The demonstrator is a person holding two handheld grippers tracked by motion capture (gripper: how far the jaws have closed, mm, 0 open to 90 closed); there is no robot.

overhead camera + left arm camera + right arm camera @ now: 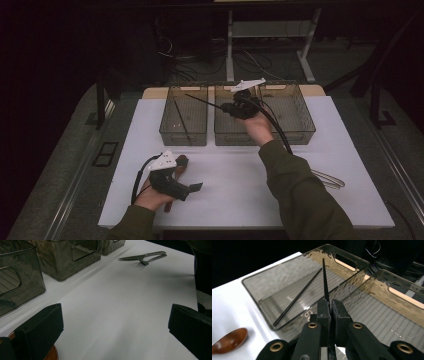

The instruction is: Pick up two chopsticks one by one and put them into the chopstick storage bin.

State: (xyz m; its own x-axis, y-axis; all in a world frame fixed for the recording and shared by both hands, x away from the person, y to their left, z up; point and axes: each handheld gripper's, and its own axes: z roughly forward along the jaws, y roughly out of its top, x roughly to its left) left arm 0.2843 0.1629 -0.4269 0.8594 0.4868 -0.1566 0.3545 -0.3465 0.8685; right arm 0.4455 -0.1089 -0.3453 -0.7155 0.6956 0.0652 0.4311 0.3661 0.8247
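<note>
In the high view, the right gripper (239,106) sits at upper centre of the frame, over the middle bin (235,131) of three smoky clear bins in a row across the far part of the white desk (240,175). Its jaws are clamped on a thin black chopstick (202,100) that sticks out toward the upper left, its far end over the left bin (184,116). In the right gripper view, that chopstick (325,280) rises from between the closed jaws at lower centre and points up over the left bin (274,280), where a second black chopstick (297,298) lies slanted on the floor of the bin. A wooden spoon (229,340) rests on the desk at the lower left of that view.

The left gripper (192,189) rests at the lower left of the high view, its jaws spread wide with nothing between them. In the left gripper view, a metal fork (145,258) lies at the upper right on the desk.
</note>
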